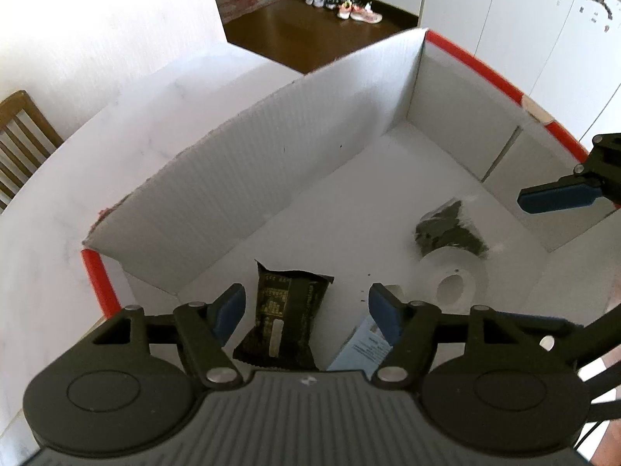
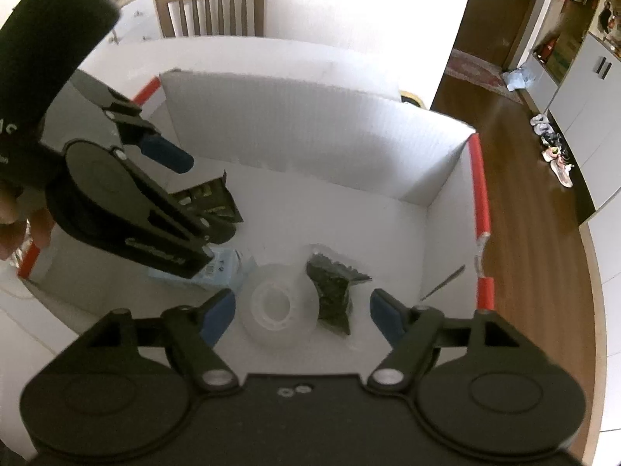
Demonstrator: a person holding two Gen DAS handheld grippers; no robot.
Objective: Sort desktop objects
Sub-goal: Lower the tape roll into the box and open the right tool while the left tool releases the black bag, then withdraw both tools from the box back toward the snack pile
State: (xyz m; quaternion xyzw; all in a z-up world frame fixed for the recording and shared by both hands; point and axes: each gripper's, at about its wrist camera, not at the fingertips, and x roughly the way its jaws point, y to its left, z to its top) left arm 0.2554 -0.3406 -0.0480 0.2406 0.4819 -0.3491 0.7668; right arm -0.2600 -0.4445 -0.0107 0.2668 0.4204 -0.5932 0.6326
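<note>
Both tools hung over one open white box with red-taped rims, which stood on the white surface. The left tool had its two blue-padded fingers spread apart with nothing between them. The right tool was likewise spread wide and empty.

Four things lay on the box floor. One black packet with gold print lay near the box's left wall, below the left tool in the left wrist view. One pale blue carton lay just beside it, partly hidden behind that tool's right finger. One roll of clear tape lay flat toward the middle of the floor, between the right tool's fingers in the right wrist view. One clear bag of dark bits lay against the roll, its edge touching or overlapping it; which, could not be told.

In the left wrist view one finger of the right tool reached in over the box's right wall. In the right wrist view the left tool covered part of the packet and the carton.

Off the surface stood one wooden chair, and several shoes sat in one row on the dark floor.
</note>
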